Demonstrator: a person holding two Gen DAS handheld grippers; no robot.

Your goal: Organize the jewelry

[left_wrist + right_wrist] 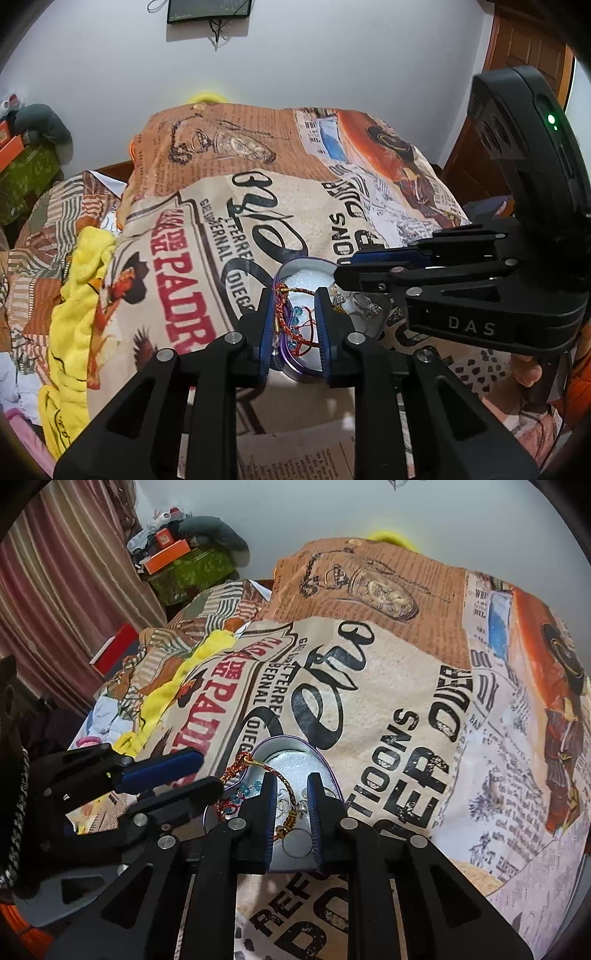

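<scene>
A heart-shaped tin (295,749) w/ a purple rim sits low-centre in both views, on a bedspread (406,686) printed w/ newspaper-style lettering. The tin's floor is white and sparkly. In the right wrist view the right gripper (291,781) fills the bottom centre, jaws parted a little over the tin, nothing pinched between the blue pads. Between and just below them lies a braided bracelet (284,786) in red, gold and green; it arcs up over the tin's left rim to a tasselled end (240,758). Small clear rings (282,805) and a round disc (297,843) lie in the tin near the bracelet. Left of the tin, the left gripper (195,775) reaches in from the frame's left side, tips at the tin's edge, next to a red cord w/ blue beads (236,801). In the left wrist view the left gripper (293,295) is bottom centre, jaws also slightly spread, straddling the tin's rim (306,263); the red cord w/ blue beads (295,325) lies loose between the pads, prob. not gripped, though the fisheye makes contact hard to judge. The right gripper (343,269) comes in from the right of that frame, over silver pieces (365,306) in the tin. A yellow cloth (77,295) lies bunched at the left.
</scene>
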